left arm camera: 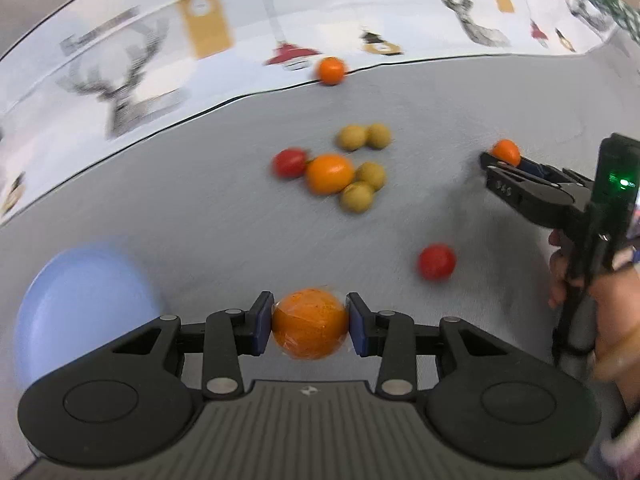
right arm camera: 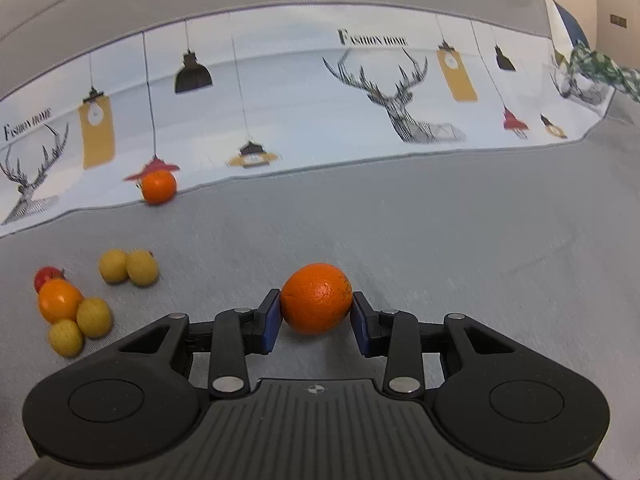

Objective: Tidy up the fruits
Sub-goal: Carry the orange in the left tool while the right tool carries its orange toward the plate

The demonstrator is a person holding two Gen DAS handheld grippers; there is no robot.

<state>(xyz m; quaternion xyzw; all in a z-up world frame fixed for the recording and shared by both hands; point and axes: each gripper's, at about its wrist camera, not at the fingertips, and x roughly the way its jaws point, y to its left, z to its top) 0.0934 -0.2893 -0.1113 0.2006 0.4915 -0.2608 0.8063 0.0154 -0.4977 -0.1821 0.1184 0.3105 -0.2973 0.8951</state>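
My left gripper is shut on a plastic-wrapped orange, held above the grey cloth beside a pale blue bowl at lower left. My right gripper is shut on another orange; it also shows in the left wrist view at the right, holding that orange. A cluster lies mid-table: an orange, a red tomato and several yellow-green round fruits. A lone tomato lies nearer. Another orange sits at the far cloth edge.
A printed cloth with deer and lamps covers the far side, beyond the grey cloth. The same cluster shows at the left of the right wrist view. A hand grips the right tool.
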